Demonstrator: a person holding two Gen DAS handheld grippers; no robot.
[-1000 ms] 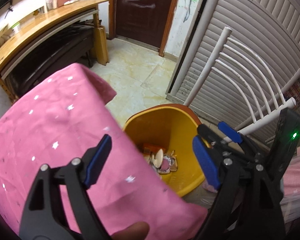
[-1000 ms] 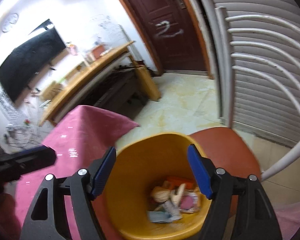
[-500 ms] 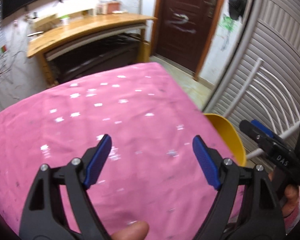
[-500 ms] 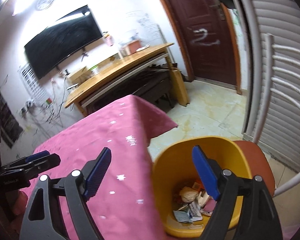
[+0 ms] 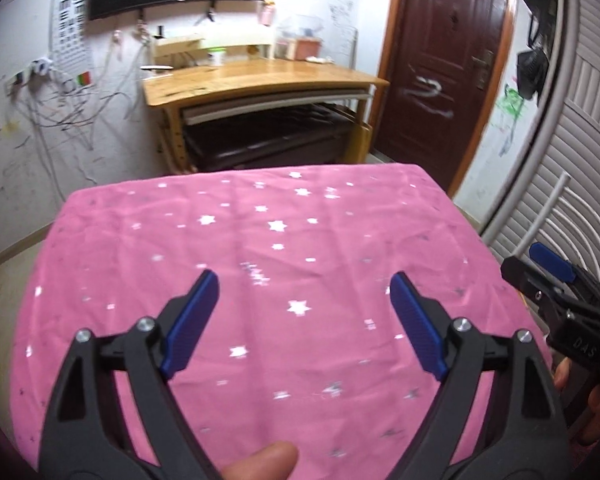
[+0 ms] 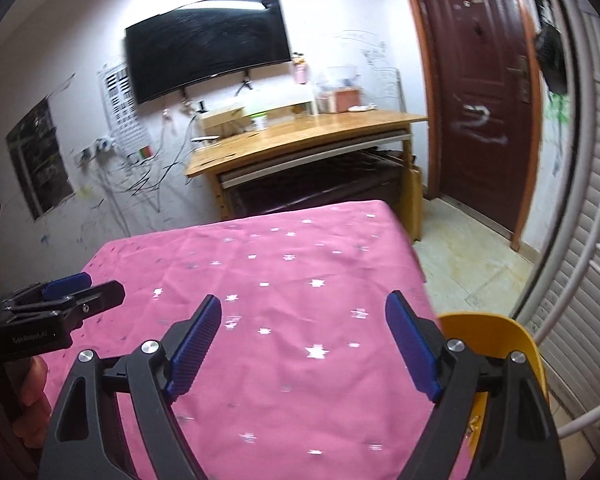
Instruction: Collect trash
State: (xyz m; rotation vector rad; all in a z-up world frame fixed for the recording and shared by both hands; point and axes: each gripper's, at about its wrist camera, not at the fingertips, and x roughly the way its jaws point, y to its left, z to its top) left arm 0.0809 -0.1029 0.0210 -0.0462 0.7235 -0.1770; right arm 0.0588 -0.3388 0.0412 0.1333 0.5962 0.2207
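Note:
A pink star-print tablecloth covers the table [image 5: 260, 240] and fills both views [image 6: 300, 248]; I see no loose trash on it. My left gripper [image 5: 303, 278] hovers over the cloth, its jaws opening with nothing between them. My right gripper [image 6: 303, 298] hangs open and empty over the table's right part. The yellow trash bin [image 6: 496, 332] stands off the table's right edge, its inside mostly hidden behind my right finger. Each gripper shows in the other's view: the right gripper [image 5: 536, 266] at the right edge, the left gripper [image 6: 96, 286] at the left.
A wooden desk [image 5: 260, 76] stands against the far wall under a black TV [image 6: 208, 56]. A dark red door [image 5: 440, 60] is at the back right. White chair rails [image 6: 592, 280] and a slatted shutter [image 5: 580, 152] line the right side beside the bin.
Both views have swung left from the yellow bin to the pink table. The bin has left the left wrist view and slid to the lower right of the right one. Both grippers stayed empty.

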